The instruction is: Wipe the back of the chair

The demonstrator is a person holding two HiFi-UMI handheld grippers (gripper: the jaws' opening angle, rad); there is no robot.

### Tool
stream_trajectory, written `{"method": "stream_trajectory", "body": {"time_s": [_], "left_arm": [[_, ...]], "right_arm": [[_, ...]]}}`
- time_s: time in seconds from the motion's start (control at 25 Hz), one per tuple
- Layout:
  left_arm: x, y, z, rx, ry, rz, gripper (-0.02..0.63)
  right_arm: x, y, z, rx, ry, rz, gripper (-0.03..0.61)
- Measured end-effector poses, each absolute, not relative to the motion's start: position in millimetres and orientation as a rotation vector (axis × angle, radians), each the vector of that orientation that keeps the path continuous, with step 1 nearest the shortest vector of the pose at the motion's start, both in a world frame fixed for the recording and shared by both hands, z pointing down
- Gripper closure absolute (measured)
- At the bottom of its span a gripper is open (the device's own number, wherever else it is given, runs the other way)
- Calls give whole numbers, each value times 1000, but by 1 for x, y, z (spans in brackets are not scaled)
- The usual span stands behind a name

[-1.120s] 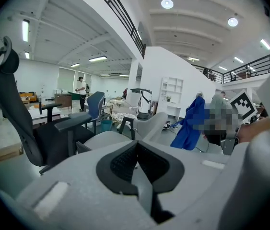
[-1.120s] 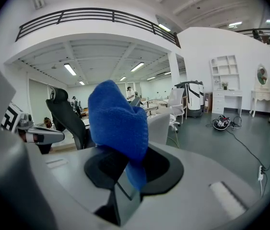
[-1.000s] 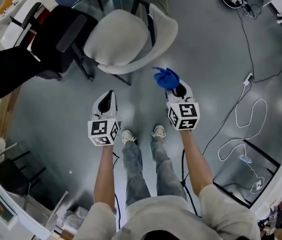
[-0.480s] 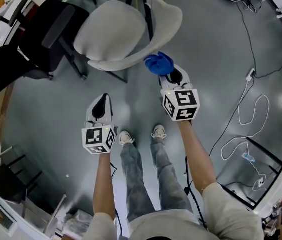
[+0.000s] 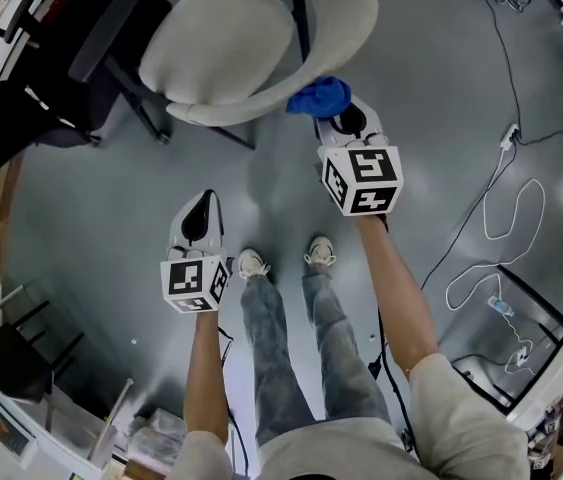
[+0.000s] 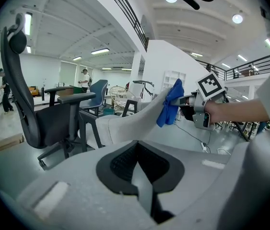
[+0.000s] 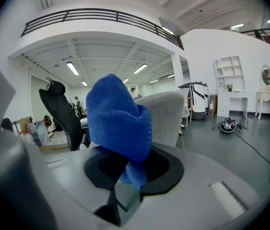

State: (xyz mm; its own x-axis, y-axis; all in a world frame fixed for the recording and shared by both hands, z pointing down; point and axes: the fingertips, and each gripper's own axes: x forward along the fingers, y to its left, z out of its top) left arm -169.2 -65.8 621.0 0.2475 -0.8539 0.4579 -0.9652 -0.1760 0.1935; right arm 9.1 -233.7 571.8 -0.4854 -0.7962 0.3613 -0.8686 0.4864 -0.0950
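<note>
The right gripper (image 5: 339,116) is closed on a blue cloth (image 5: 319,96), and the cloth touches the outer edge of the back (image 5: 346,18) of the grey chair (image 5: 216,43). The left gripper (image 5: 207,200) has its jaws together with nothing between them. It hangs over the floor (image 5: 91,228), apart from the chair. A black office chair (image 5: 81,48) stands just beside the grey one.
</note>
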Motion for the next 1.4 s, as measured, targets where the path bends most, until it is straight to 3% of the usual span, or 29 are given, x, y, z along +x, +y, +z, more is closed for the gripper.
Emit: {"method": "stream_trajectory", "body": {"time_s": [0.96,1.4], "left_arm": [[-183,-94,641,2068,-1635,361,609],[-168,-97,633,2109,-1608,366,609]], "right_arm": [[-2,-261,732,1337,-2275,583,497],[4,-248,733,1312,-2269,589,497]]}}
